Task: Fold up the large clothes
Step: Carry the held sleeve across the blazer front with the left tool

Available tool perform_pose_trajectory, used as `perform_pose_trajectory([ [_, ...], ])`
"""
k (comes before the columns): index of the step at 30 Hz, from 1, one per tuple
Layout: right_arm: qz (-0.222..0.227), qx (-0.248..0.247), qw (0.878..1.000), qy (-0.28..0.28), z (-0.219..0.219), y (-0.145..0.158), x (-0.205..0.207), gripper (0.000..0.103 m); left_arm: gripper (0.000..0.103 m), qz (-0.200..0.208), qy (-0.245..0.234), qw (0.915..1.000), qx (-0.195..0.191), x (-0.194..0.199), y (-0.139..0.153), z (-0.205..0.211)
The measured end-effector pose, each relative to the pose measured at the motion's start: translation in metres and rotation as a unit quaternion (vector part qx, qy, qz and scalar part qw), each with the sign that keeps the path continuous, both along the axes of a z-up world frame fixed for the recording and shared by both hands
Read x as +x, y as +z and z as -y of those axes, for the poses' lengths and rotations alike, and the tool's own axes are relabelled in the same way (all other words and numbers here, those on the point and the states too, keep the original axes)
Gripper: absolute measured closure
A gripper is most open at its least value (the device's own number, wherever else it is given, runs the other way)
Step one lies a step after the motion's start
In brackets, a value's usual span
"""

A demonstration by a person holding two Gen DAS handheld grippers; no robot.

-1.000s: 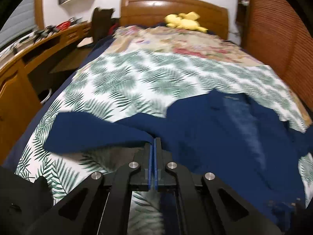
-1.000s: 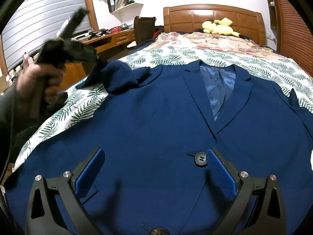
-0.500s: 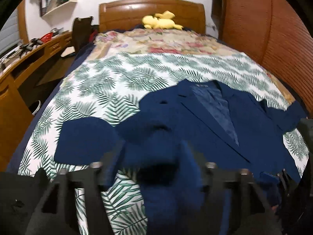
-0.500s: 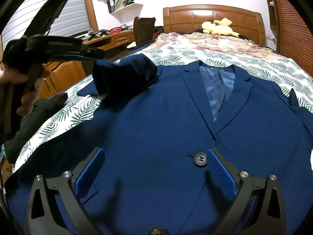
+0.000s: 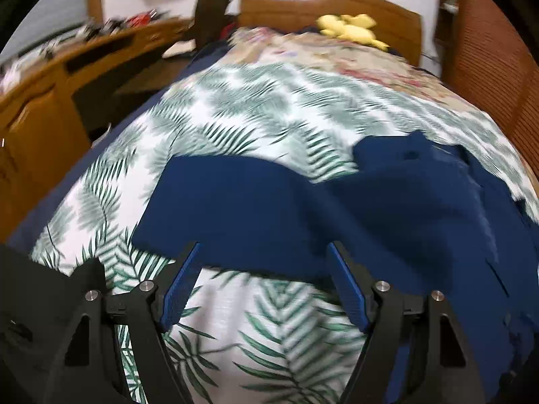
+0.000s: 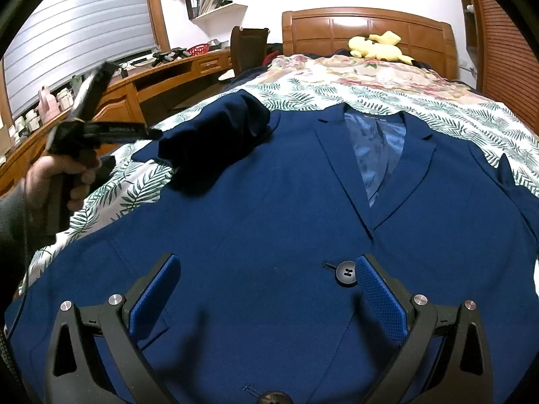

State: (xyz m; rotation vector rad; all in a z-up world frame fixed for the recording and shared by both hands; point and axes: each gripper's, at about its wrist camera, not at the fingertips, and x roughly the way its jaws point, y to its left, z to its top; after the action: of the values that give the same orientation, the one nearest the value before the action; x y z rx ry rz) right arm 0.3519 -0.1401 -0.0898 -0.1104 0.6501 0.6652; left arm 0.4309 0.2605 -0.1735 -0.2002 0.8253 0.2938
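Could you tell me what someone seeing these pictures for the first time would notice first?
The navy blazer spread face up across the palm-leaf bedspread dominates, its pale blue lining showing at the open collar and one sleeve bunched over its shoulder on the desk side. The right gripper hangs open over the blazer's front beside a black button. At the wooden headboard lies a yellow plush toy.

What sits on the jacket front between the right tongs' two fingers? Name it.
Only bare navy jacket cloth lies between the right tongs; a black button sits just inside the right-hand finger, shown in the right wrist view.
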Motion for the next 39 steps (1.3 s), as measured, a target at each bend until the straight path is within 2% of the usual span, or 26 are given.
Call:
perform_pose_trajectory([
  [7, -0.001, -0.006, 1.000, 0.003, -0.002, 0.000, 0.001, 0.000, 0.027, -0.031, 0.041, 0.9974, -0.052, 0.009, -0.035, -0.028],
  [9, -0.002, -0.006, 1.000, 0.002, -0.002, -0.001, 0.001, 0.000, 0.027, -0.038, 0.037, 0.9974, -0.049, 0.016, -0.040, -0.028],
  [11, -0.001, -0.007, 1.000, 0.003, -0.002, -0.001, 0.001, 0.000, 0.028, -0.045, 0.031, 0.9981, -0.030, 0.025, -0.042, -0.024],
  [13, 0.000, -0.007, 1.000, 0.002, -0.002, -0.001, 0.001, 0.000, 0.040, -0.042, 0.026, 0.9983, -0.030, 0.030, -0.041, -0.024],
  [15, 0.000, -0.007, 1.000, 0.002, -0.002, -0.001, 0.000, 0.000, 0.079, -0.039, 0.012, 0.9982, -0.043, 0.034, -0.037, -0.024],
  [16, 0.000, -0.007, 1.000, 0.002, -0.002, -0.001, 0.000, 0.000, 0.084, -0.041, 0.007, 0.9982, -0.044, 0.037, -0.034, -0.022],
  [18, 0.001, -0.010, 1.000, 0.003, -0.003, -0.001, 0.000, 0.000, 0.092, -0.048, 0.010, 0.9986, -0.019, 0.041, -0.026, -0.016],
  [21, 0.008, -0.012, 1.000, 0.003, -0.003, 0.000, -0.003, 0.000, 0.096, -0.040, 0.007, 0.9990, 0.018, 0.042, -0.005, -0.002],
  [26, 0.013, -0.010, 1.000, 0.001, 0.000, 0.002, -0.006, 0.000, 0.098, -0.004, -0.020, 0.9995, 0.026, 0.030, 0.043, 0.032],
  [30, 0.009, -0.006, 1.000, 0.002, 0.007, 0.010, -0.011, 0.000, 0.098, 0.014, -0.046, 0.9975, 0.052, 0.015, 0.078, 0.069],
  [34, 0.008, -0.003, 1.000, 0.006, 0.018, 0.021, -0.017, 0.000, 0.098, 0.046, -0.081, 0.9940, 0.057, -0.009, 0.114, 0.110],
  [39, 0.025, 0.003, 1.000, -0.004, 0.045, 0.036, -0.030, 0.000, 0.098, 0.082, -0.124, 0.9874, 0.055, -0.041, 0.140, 0.163],
])
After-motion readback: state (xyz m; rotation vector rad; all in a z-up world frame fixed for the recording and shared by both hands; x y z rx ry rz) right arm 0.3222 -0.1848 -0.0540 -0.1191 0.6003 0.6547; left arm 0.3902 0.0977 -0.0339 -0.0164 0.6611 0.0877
